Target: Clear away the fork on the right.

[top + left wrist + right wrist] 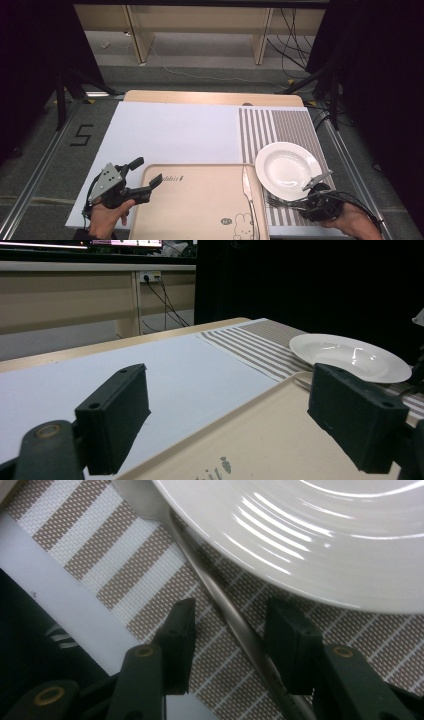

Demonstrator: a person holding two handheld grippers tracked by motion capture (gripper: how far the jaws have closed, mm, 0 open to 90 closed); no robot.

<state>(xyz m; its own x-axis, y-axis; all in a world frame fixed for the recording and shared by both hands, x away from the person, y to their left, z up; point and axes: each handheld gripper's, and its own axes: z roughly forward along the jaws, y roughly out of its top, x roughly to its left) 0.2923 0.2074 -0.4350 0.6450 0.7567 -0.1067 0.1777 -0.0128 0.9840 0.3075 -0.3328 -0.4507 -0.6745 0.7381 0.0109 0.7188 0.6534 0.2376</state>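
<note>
A silver fork [210, 587] lies on the striped placemat [100, 555], its head tucked under the rim of a white plate [300, 530]. My right gripper [232, 630] is down over the fork's handle, which runs between the two jaws. The left pad stands clear of the handle, so the gripper is open. In the high view this gripper [301, 202] sits at the fork [280, 202], just below the plate [287, 167]. My left gripper [147, 170] hovers open at the top left corner of the beige tray [200, 200] with nothing between its jaws [230, 410].
A knife [246, 192] lies along the tray's right side. The tray [260, 440] carries a rabbit print and sits on a white board [170, 132]. The plate [350, 357] rests on the striped mat [280, 125] at the right. Table edges are close to both hands.
</note>
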